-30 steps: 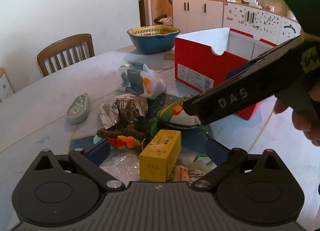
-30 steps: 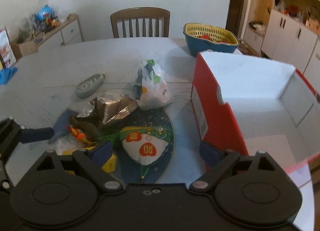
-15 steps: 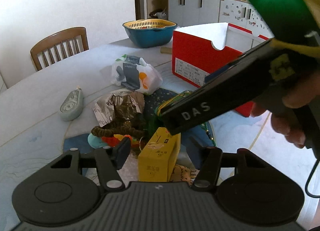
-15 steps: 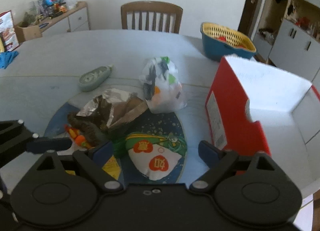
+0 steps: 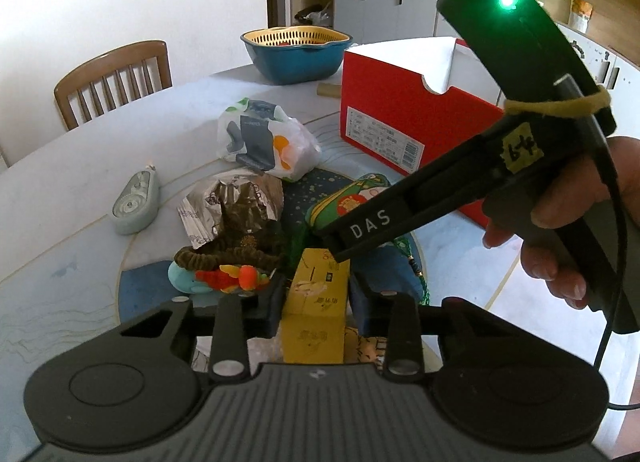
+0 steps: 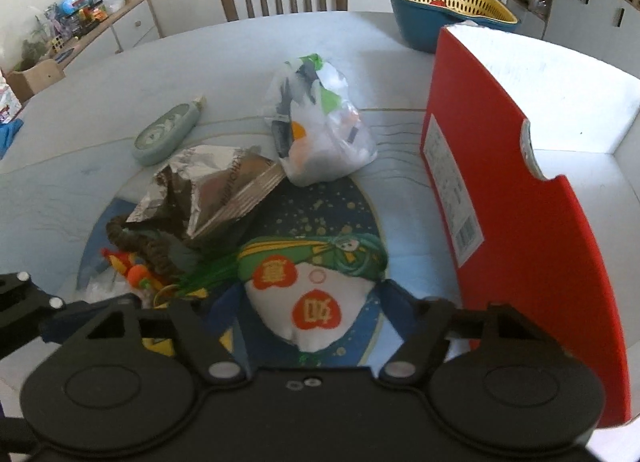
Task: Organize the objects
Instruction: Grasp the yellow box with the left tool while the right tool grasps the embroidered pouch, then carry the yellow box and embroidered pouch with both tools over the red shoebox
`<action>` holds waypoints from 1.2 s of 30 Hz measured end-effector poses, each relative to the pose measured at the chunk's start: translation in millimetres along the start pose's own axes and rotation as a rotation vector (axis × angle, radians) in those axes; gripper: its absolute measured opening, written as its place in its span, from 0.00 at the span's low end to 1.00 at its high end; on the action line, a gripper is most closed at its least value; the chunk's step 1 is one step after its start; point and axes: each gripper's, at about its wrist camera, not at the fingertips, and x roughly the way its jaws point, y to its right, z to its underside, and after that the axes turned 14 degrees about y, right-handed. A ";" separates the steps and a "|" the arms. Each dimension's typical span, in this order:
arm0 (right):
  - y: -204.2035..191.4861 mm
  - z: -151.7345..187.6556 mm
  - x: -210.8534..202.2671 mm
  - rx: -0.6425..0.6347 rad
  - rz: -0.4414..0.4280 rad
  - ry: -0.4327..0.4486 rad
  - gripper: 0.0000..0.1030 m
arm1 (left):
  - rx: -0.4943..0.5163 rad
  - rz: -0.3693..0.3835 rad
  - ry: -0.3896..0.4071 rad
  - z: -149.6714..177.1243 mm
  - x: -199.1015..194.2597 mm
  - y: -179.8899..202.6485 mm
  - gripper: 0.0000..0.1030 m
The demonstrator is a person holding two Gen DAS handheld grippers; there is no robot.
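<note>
A yellow box (image 5: 314,302) stands on end on the round blue mat (image 5: 136,286). My left gripper (image 5: 316,302) straddles it, jaws closing, both pads against the box's sides. A white pouch with a green top and red marks (image 6: 312,298) lies on the mat (image 6: 328,221). My right gripper (image 6: 310,314) hangs low over it, jaws closing, the pouch between the fingers with the pads just off its edges. In the left wrist view one right finger (image 5: 368,217) crosses above the yellow box, with a hand (image 5: 560,229) on the handle.
An open red shoe box (image 6: 520,189) stands right of the mat. A plastic bag (image 6: 320,133), a foil packet (image 6: 208,189), a grey-green tape dispenser (image 6: 168,133) and small orange toys (image 5: 228,278) surround the pile. A blue basin (image 5: 296,57) and a chair (image 5: 112,81) are behind.
My left jaws have narrowed from wide apart onto the yellow box. The right gripper has sunk closer to the pouch and its jaws have drawn in around it.
</note>
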 end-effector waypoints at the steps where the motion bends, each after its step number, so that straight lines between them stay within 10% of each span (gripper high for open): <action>1: -1.2 -0.2 -2.2 -0.004 0.002 0.002 0.63 | -0.002 -0.003 -0.003 -0.4 -0.1 -0.2 0.31; 20: 10.3 -33.9 -91.2 0.011 -0.049 0.125 0.57 | -0.072 0.009 -0.007 -12.6 -21.9 -4.9 0.29; 36: 87.3 -81.2 -149.3 -0.021 0.002 0.200 0.57 | -0.046 0.013 0.070 -107.8 -29.8 17.7 0.29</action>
